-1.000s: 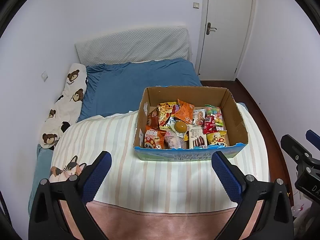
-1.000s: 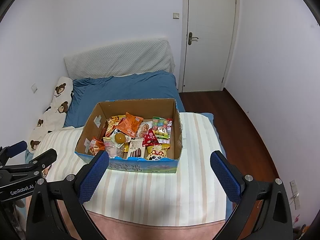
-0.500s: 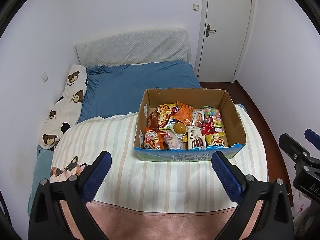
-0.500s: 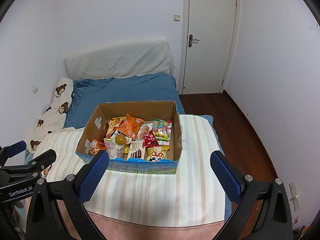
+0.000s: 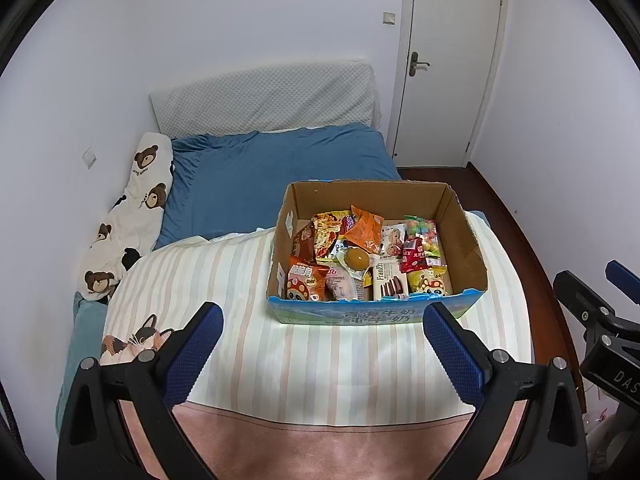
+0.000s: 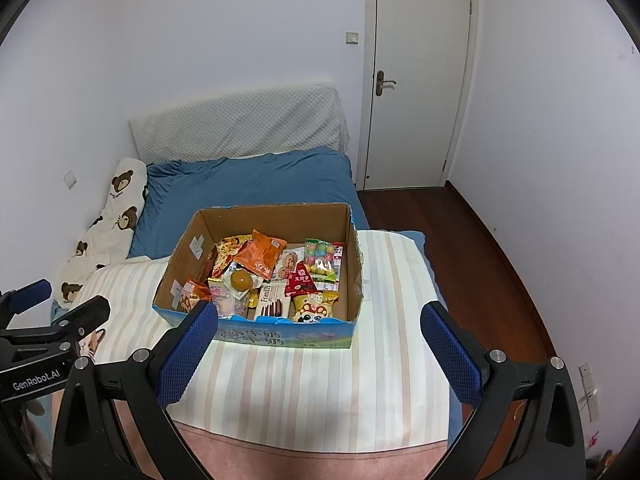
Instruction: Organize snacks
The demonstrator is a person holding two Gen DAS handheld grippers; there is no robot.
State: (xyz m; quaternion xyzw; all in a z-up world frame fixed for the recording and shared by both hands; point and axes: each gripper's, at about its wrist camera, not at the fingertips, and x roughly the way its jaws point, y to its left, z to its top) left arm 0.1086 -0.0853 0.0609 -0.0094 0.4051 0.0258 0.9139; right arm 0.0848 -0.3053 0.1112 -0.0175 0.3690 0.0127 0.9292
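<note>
snack box (image 5: 376,314) slightly lower in both views, grippers drawn back a little

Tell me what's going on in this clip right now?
A person holds two grippers above a bed, both facing a cardboard box of snacks on a striped blanket. The left gripper and right gripper have their jaws wide apart and hold nothing. Neither touches the box. The snacks lie jumbled inside, so sorting has not visibly begun.
</note>
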